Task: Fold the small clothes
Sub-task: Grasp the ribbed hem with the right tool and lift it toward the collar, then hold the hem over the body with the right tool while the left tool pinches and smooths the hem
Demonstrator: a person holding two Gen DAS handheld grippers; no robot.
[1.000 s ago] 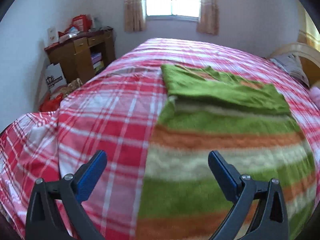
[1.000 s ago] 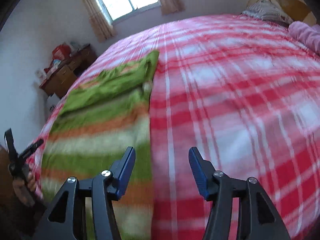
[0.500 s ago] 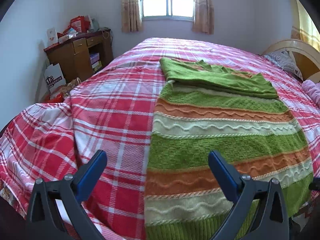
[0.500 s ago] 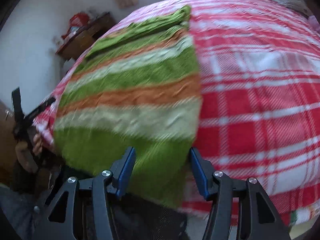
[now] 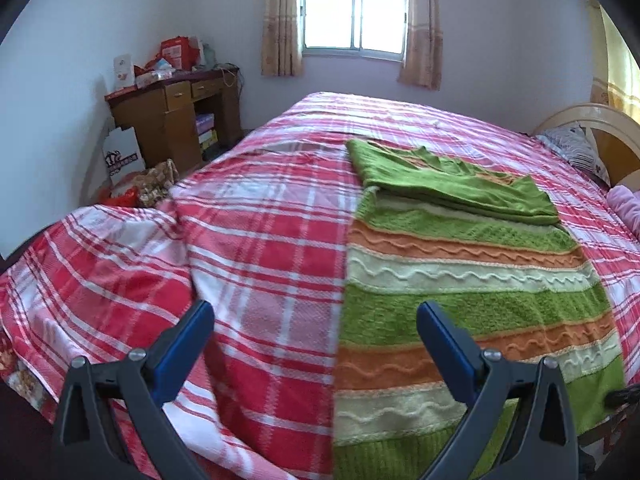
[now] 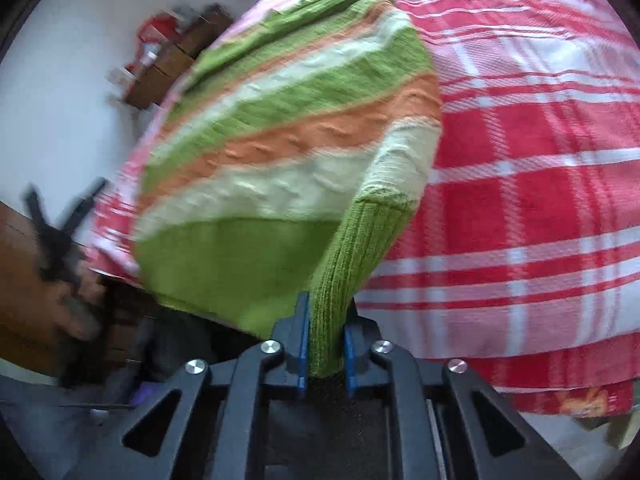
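A green, orange and cream striped knitted sweater point(image 5: 460, 292) lies flat on the red plaid bed point(image 5: 260, 240), its sleeves folded across the far end. My left gripper point(image 5: 316, 332) is open and empty, held above the bed's near edge beside the sweater's left side. My right gripper point(image 6: 326, 344) is shut on the ribbed green hem corner of the sweater point(image 6: 288, 128) at the bed's near edge. The left gripper shows blurred at the far left of the right wrist view point(image 6: 60, 216).
A wooden desk point(image 5: 176, 120) with boxes stands against the left wall, with bags on the floor beside it. A window point(image 5: 352, 12) is on the far wall. Pillows point(image 5: 576, 152) and a headboard lie at the right.
My right gripper dropped to the sweater's near hem corner and closed on it. My left gripper drew back slightly and stayed open.
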